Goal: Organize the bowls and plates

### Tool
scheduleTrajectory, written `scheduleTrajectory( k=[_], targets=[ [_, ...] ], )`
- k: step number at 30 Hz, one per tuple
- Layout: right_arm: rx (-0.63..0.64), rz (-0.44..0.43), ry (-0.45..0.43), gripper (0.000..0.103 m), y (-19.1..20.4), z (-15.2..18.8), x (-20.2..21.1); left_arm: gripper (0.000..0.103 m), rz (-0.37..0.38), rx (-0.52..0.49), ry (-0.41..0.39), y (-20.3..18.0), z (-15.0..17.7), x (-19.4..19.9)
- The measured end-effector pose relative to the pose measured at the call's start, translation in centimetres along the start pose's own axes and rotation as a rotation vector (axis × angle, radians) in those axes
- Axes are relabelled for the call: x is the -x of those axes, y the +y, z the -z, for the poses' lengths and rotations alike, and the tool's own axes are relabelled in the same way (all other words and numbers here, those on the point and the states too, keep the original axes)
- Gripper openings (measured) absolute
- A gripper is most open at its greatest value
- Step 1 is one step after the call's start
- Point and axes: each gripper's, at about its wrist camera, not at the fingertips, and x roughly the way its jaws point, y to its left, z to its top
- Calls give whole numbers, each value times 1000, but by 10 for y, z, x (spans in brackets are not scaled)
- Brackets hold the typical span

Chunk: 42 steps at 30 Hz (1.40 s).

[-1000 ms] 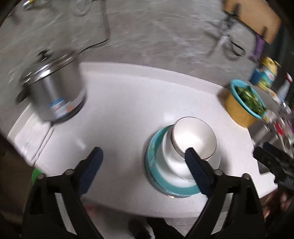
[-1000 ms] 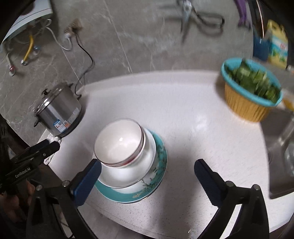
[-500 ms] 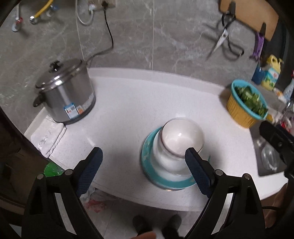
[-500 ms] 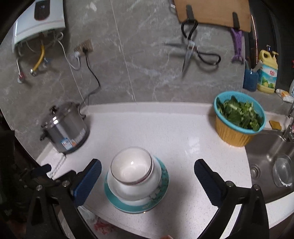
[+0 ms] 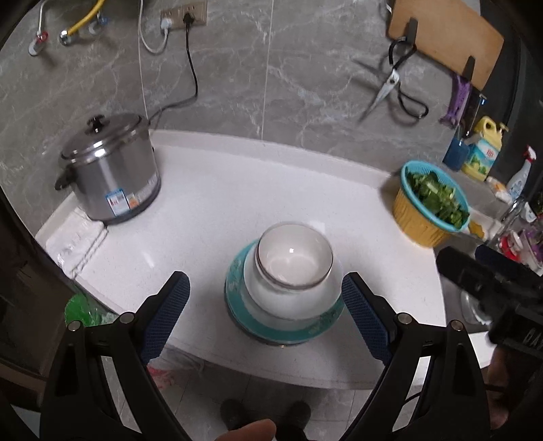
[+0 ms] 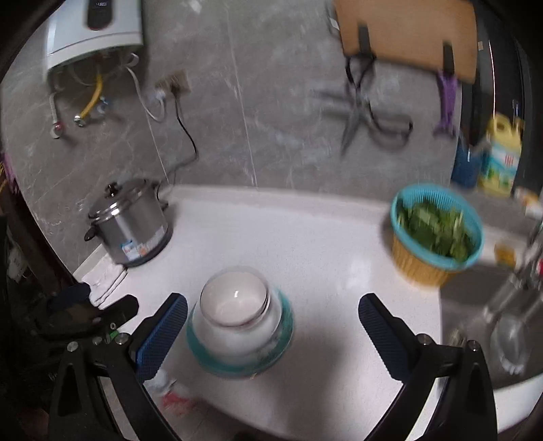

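Bowls (image 5: 294, 255) and plates are gathered in one stack near the front edge of the white bench (image 5: 271, 190): a white bowl sits on top, nested in a wider white dish (image 5: 271, 300), and both rest on a teal-rimmed plate (image 5: 298, 334) at the bottom. In the right wrist view we find the same stack (image 6: 237, 322) blurred but upright.

Our left gripper (image 5: 268, 319) hangs above the stack with its blue pads spread wide, one at 9 o'clock and one at 3 o'clock of the stack, touching nothing. Our right gripper (image 6: 273, 336) is likewise released and empty, its left pad just beside the stack at 9 o'clock and its right pad well apart at 3 o'clock.

At 10 o'clock from the stack we note a steel pot (image 5: 108, 169) with its lid on, standing beside a folded white cloth (image 5: 76, 242). At 2 o'clock stands a yellow basket with a teal rim (image 5: 429, 207), filled with cut greens. On the grey wall we record scissors (image 5: 390, 84), a wooden board (image 5: 444, 37) and a power socket (image 5: 185, 13) with a black cord running to the pot.
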Motion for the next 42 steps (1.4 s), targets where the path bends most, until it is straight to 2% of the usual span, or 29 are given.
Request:
scheduleTrajectory(
  k=[4,6,9,12,18,30,42],
  targets=[
    [-26,41,76,103,-1,5,-12,91,-39,-6,99,1,8,-23],
    [-36,96,110,103,1,5,-13,91,-45,-6,74,1,7,-18],
    [-34,140,106,103,7,1,-4,91,-54,-16,50,-1,1,-9],
    [-28,127,97,103,12,0,3,91,-44,-17,33,-2,-1,-1],
    [-21,111,99,103,16,0,2,91,-33,-9,51,2,-1,1],
    [-14,168,114,103,23,5,2,91,-30,-9,61,4,4,-2],
    [-16,171,116,103,23,6,3,91,-24,-18,59,5,4,-2]
  ],
)
